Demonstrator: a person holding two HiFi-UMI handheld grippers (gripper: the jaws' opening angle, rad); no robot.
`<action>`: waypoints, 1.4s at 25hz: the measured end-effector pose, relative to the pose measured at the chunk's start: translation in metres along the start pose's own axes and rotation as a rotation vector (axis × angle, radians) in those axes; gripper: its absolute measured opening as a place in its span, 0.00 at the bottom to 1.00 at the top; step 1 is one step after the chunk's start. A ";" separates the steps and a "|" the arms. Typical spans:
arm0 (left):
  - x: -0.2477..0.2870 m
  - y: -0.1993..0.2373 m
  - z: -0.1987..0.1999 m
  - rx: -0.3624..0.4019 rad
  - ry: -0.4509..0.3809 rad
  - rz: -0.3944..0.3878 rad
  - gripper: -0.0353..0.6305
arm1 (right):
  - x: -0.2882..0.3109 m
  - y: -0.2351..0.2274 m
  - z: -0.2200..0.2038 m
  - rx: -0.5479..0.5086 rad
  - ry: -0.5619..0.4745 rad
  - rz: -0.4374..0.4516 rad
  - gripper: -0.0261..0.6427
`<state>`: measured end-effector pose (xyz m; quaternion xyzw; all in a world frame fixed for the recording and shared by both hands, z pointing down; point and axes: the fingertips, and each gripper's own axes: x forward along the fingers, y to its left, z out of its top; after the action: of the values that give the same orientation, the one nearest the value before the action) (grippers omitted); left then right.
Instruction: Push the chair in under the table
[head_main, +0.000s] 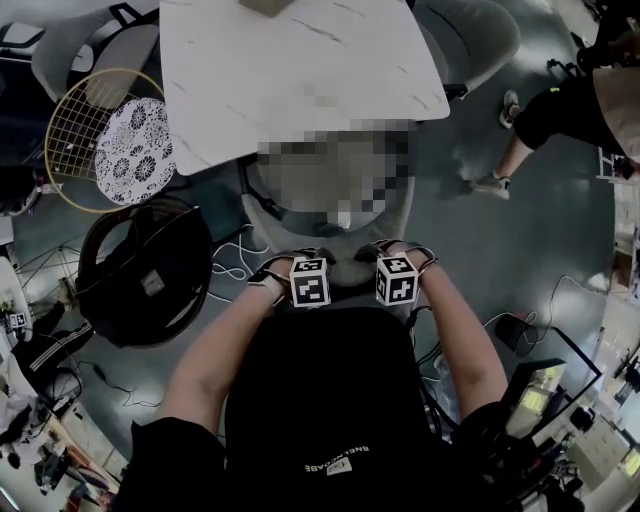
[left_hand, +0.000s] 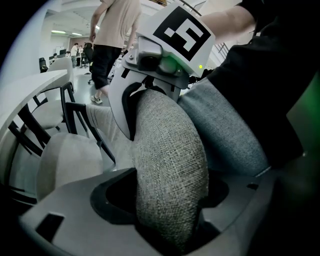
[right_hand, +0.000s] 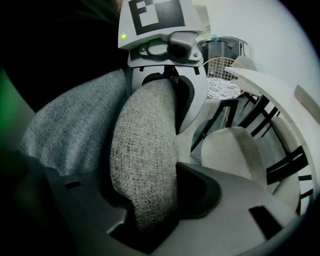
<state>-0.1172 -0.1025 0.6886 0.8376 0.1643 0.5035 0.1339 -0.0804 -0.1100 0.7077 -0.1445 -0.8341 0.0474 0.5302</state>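
Shirt print (head_main: 336, 466) — upside-down, illegible

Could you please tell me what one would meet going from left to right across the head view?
Patterned round cushion → left gripper → right gripper → bystander's sneaker. Both grippers are shut on the grey chair backrest. The black round item at left overlaps the cushion, so it is left out.

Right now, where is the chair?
The chair sits at the centre of the head view, at the near edge of the table; the left gripper and right gripper clamp its backrest.
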 end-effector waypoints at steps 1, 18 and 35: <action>0.000 0.000 0.000 0.001 0.000 -0.001 0.50 | 0.000 0.000 0.000 0.000 0.000 0.001 0.34; -0.003 0.003 -0.005 0.021 0.050 -0.007 0.52 | 0.000 -0.007 -0.005 0.023 0.120 -0.080 0.34; -0.101 -0.010 0.013 0.048 -0.108 0.148 0.50 | -0.074 0.000 0.017 0.450 0.007 -0.365 0.33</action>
<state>-0.1514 -0.1355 0.5978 0.8763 0.1063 0.4622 0.0849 -0.0666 -0.1306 0.6356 0.1294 -0.8129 0.1345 0.5517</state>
